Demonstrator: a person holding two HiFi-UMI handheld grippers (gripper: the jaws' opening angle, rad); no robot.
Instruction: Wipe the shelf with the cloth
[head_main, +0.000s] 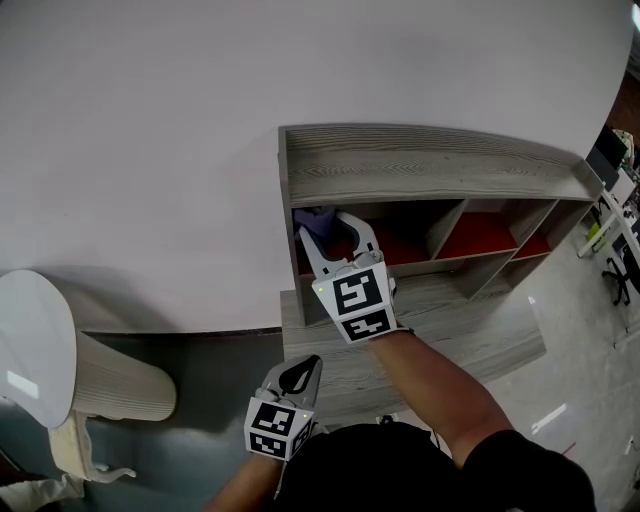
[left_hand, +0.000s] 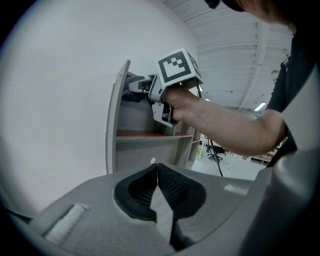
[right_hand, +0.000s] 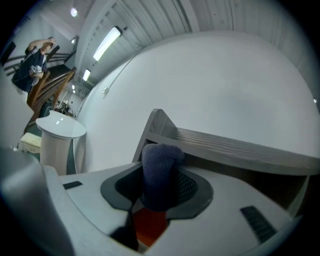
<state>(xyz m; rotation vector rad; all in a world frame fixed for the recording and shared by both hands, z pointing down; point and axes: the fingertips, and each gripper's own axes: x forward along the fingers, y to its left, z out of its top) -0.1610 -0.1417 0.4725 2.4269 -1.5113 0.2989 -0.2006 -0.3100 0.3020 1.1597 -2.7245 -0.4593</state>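
A grey wooden shelf (head_main: 430, 165) with red-backed compartments stands against the white wall. My right gripper (head_main: 323, 225) reaches into its upper left compartment, shut on a dark blue-purple cloth (head_main: 313, 214). In the right gripper view the cloth (right_hand: 159, 170) stands bunched between the jaws, with the shelf's top board (right_hand: 235, 147) just ahead. My left gripper (head_main: 300, 372) hangs lower, near the shelf's front edge, jaws shut with nothing between them. The left gripper view shows its closed pads (left_hand: 165, 182), with the right gripper's marker cube (left_hand: 177, 67) and the cloth (left_hand: 131, 95) up at the shelf (left_hand: 150, 135).
A white cylindrical bin with a lid (head_main: 40, 345) stands at the left by the wall, with pale cloth (head_main: 80, 460) heaped at its foot. Desks and office chairs (head_main: 615, 270) lie far right. A person (right_hand: 35, 60) stands far off in the right gripper view.
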